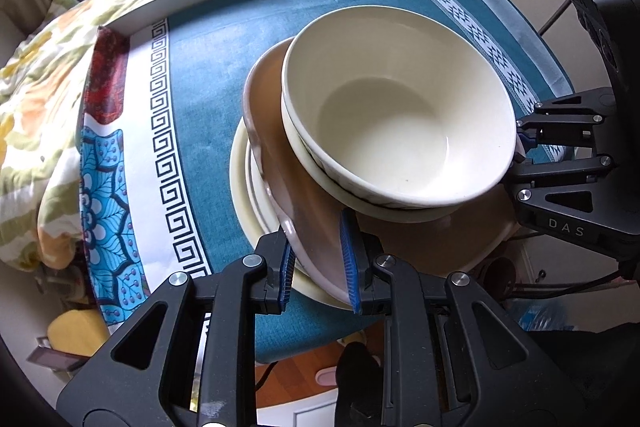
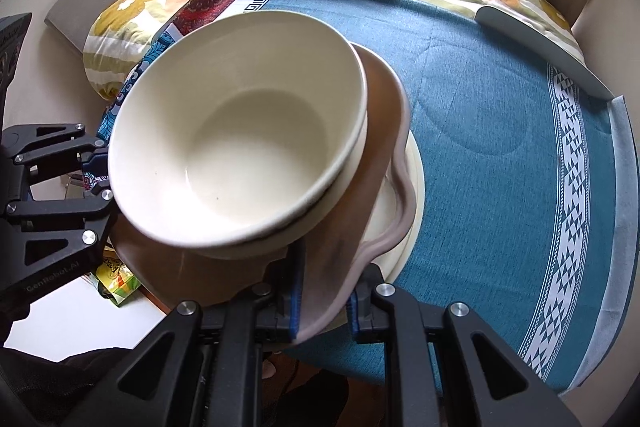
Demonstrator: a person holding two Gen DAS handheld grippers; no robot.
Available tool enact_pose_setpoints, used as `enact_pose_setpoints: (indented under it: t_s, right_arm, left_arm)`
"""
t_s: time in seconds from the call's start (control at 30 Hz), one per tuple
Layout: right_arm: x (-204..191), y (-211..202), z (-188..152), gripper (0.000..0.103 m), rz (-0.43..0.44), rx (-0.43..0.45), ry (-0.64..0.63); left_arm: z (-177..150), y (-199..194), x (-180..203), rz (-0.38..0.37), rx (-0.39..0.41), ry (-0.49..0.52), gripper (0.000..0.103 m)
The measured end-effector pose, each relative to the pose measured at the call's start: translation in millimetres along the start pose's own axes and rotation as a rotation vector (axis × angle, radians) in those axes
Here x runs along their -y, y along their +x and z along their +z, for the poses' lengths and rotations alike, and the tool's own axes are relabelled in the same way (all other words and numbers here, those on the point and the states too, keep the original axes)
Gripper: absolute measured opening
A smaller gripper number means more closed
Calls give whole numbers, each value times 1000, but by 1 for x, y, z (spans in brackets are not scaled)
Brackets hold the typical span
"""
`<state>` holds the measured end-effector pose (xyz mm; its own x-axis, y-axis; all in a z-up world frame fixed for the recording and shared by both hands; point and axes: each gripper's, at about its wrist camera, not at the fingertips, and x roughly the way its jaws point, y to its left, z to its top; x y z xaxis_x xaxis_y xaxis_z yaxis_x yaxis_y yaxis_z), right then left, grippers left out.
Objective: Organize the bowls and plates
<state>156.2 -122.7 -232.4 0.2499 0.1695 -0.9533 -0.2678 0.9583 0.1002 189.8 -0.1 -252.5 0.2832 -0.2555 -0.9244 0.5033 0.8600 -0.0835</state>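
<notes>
the left gripper (image 1: 320, 259) and the right gripper (image 2: 323, 301) are each clamped on opposite edges of a brown wavy-rimmed plate (image 1: 296, 195). that plate carries two nested cream bowls (image 1: 400, 123), and sits tilted just over a cream plate (image 1: 244, 195). the stack is on the blue tablecloth (image 1: 208, 87), toward the near edge of the table, with a flowered quilt (image 1: 36, 99) beyond it.

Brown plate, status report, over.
Both tools shut on brown plate, opposite rims. Cream bowls stacked on it, cream plate beneath. Nothing in the way.
</notes>
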Motion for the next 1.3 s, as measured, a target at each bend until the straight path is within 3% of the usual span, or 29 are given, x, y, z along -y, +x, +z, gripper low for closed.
enact_pose_setpoints:
  t_s: [0.6, 0.8, 0.97, 1.0, 1.07, 1.1, 1.13, 1.2, 1.23, 1.3]
  right_arm:
    - [0, -9, 8, 21, -22, -112, 57]
    - [-1, -23, 6, 24, -27, -118, 75]
    - [-1, -40, 3, 25, -36, -94, 96]
    - [-2, -44, 2, 25, -38, -87, 100]
    - [-4, -54, 0, 25, -43, -62, 113]
    - [-5, -59, -2, 25, -43, -49, 119]
    - [-6, -65, -3, 27, -46, -33, 125]
    - [-7, -75, -5, 38, -54, 3, 134]
    - [-8, -82, -9, 49, -54, 22, 138]
    - [-9, -95, -15, 52, -57, 54, 146]
  left_arm:
    - [17, 1, -5, -12, -181, 25, 19]
    - [19, -13, -5, -1, -203, 54, 19]
    - [21, -33, -5, -13, -166, 57, 21]
    - [21, -37, -4, -12, -157, 58, 23]
    - [21, -45, -3, -7, -145, 57, 44]
    - [20, -48, -2, -11, -137, 53, 76]
    - [18, -55, -1, -26, -116, 46, 93]
    - [15, -66, 1, -52, -80, 26, 94]
    - [13, -71, 2, -51, -71, 13, 94]
    - [7, -82, 4, -41, -37, -22, 94]
